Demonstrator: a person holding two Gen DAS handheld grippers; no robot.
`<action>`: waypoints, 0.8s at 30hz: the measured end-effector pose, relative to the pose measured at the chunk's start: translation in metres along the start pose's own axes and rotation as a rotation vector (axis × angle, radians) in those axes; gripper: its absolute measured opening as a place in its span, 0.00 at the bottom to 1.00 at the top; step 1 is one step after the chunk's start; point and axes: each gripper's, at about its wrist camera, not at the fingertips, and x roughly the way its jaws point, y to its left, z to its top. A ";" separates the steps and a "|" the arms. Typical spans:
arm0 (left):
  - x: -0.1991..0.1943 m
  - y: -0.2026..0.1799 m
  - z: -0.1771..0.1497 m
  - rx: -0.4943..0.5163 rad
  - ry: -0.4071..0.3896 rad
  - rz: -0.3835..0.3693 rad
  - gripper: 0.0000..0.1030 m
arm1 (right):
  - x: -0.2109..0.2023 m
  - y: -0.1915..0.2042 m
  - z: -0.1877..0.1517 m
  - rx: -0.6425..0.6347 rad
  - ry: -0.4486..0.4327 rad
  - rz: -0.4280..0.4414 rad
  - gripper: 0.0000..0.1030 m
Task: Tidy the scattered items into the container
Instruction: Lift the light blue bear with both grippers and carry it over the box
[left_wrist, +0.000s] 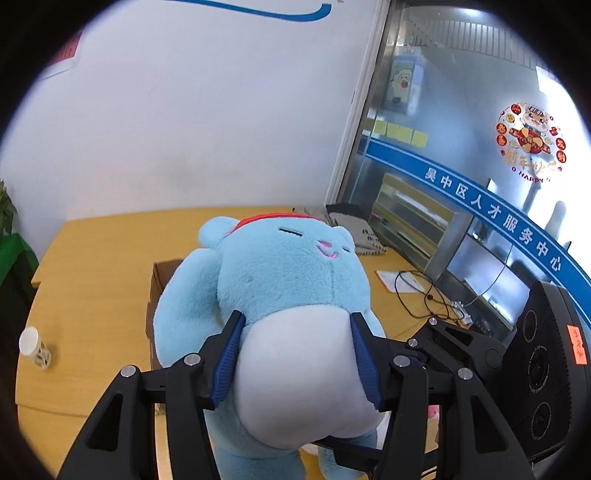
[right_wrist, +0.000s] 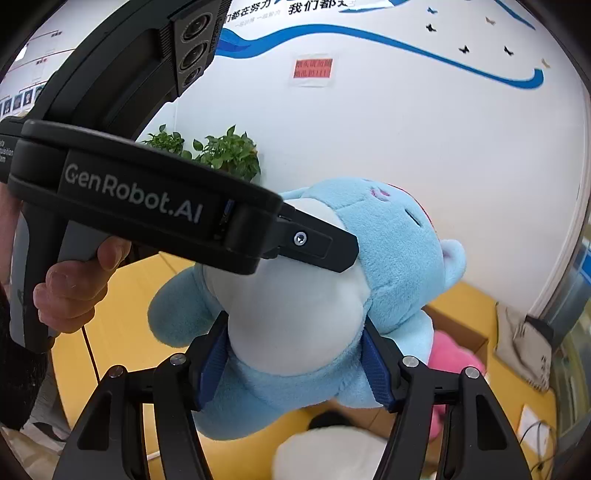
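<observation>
Above the wooden desk (left_wrist: 92, 266), left gripper (left_wrist: 295, 354) and right gripper (right_wrist: 295, 365) both clamp the blue plush toy (left_wrist: 288, 280), cardboard box (left_wrist: 162, 273) behind it.

The left wrist view looks forward along its own hand-held gripper (left_wrist: 295, 354), tilted a little downward, very close to the blue plush toy (left_wrist: 288, 280) filling its middle; beyond lie the bench (left_wrist: 92, 266) and a glass partition (left_wrist: 461, 129). The right wrist view sits equally near the same toy (right_wrist: 388, 251), facing the white wall (right_wrist: 406, 129) (with a potted plant (right_wrist: 221, 151)). Both share the toy, the bench, and each other's device.
</observation>
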 end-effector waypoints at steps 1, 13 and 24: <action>0.000 0.001 0.006 0.004 -0.010 0.003 0.53 | 0.001 -0.003 0.005 -0.017 -0.010 -0.006 0.68; 0.053 0.055 0.040 -0.026 0.010 0.010 0.53 | 0.063 -0.039 0.041 -0.087 -0.016 0.004 0.68; 0.149 0.129 -0.009 -0.170 0.175 -0.036 0.53 | 0.169 -0.054 -0.003 -0.043 0.155 0.072 0.68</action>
